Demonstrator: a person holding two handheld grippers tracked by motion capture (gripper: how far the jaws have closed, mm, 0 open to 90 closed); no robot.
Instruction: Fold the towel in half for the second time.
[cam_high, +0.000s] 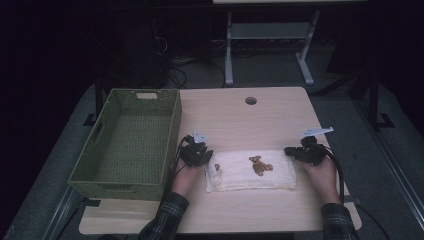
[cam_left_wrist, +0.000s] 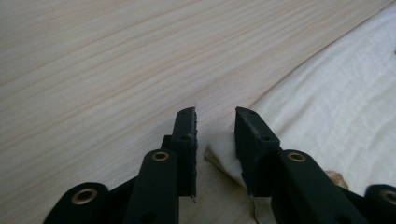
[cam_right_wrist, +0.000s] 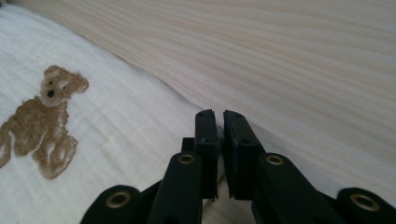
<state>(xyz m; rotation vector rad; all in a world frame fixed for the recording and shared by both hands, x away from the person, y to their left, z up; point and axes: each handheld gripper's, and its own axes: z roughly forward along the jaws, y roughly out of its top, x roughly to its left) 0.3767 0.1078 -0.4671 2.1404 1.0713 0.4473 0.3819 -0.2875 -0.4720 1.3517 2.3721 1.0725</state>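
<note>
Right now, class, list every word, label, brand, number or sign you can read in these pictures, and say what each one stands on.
None: no readable text in any view.
The cloth bears a printed brown teddy bear, a picture, not writing.
A second small brown mark near the cloth's left end is too small to make out.
The pale patch on the green basket's far rim is too blurred to read.

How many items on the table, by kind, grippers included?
Woven green basket: 1
White cloth with teddy bear print: 1
Hand-held grippers: 2, the left gripper and the right gripper, one at each end of the cloth
Total: 4
</note>
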